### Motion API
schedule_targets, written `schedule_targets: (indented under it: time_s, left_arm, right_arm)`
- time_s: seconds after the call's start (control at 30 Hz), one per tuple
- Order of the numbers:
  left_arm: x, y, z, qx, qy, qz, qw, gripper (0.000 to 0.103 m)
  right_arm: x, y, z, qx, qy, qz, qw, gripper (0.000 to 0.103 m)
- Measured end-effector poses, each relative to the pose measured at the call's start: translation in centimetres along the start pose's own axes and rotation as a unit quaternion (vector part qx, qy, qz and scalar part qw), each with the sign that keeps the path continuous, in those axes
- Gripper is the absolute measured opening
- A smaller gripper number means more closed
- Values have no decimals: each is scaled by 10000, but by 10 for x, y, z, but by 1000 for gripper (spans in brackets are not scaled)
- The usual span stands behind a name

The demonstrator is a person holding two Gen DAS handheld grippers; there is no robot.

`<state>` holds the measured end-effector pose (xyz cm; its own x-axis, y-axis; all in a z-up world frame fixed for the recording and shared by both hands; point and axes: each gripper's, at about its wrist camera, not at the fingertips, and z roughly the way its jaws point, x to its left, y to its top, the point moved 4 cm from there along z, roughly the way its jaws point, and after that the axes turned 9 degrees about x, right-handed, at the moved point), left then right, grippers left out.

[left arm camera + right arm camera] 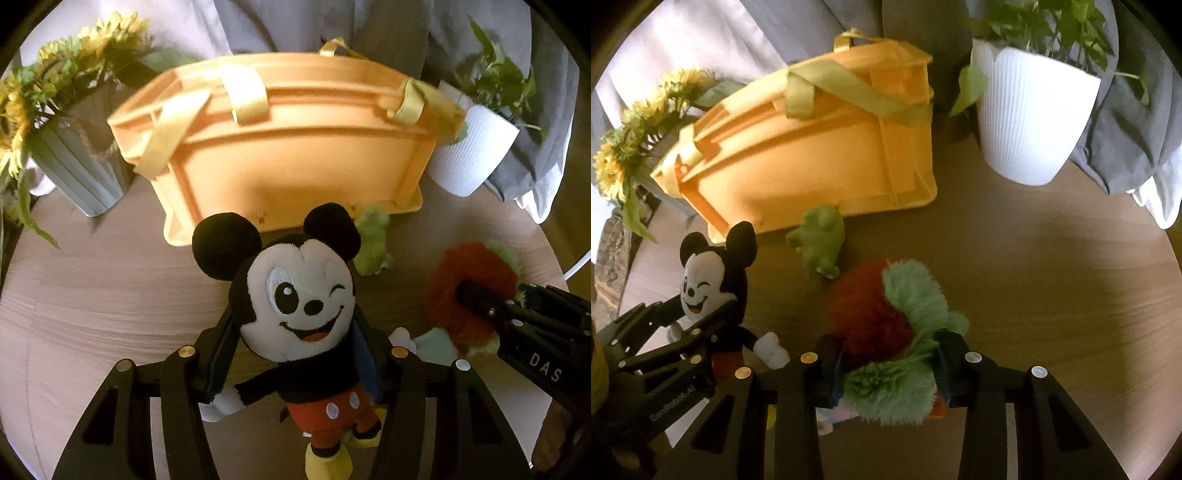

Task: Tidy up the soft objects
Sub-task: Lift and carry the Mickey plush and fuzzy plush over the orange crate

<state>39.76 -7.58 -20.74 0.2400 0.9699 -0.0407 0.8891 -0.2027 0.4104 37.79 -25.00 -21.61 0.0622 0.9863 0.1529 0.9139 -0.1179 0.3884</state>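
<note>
Wooden round table (1052, 258) carries an orange bin (295, 162) ahead of both tongs. Left gripper (295, 354) is half open, its pads pressing a mouse plush (299, 291) between them. Right gripper (886, 365) is nearly closed, squeezing a red-and-green fuzzy toy (886, 314). Green frog plush (820, 243) lies just beyond it, against the bin.

The round wooden tabletop (1052, 266) carries an orange bin (295, 162) with yellow straps near its far edge. A grey ribbed vase (81, 166) of sunflowers stands just left of the bin, and a white ribbed pot (1030, 122) with a green plant just right of it. A small green plush (820, 243) lies on the wood just in front of the bin.
</note>
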Motion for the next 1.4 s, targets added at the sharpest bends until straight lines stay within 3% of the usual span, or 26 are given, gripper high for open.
schedule_targets:
  time_s: [0.73, 1.4]
  left_arm:
    - [2, 6, -94, -1304, 244, -5, 9912, 56]
    - [12, 48, -160, -2295, 236, -91, 9730, 56]
  right_arm:
    - [28, 13, -86, -1254, 283, -218, 9915, 38]
    - [52, 53, -157, -2430, 529, -420, 9677, 38]
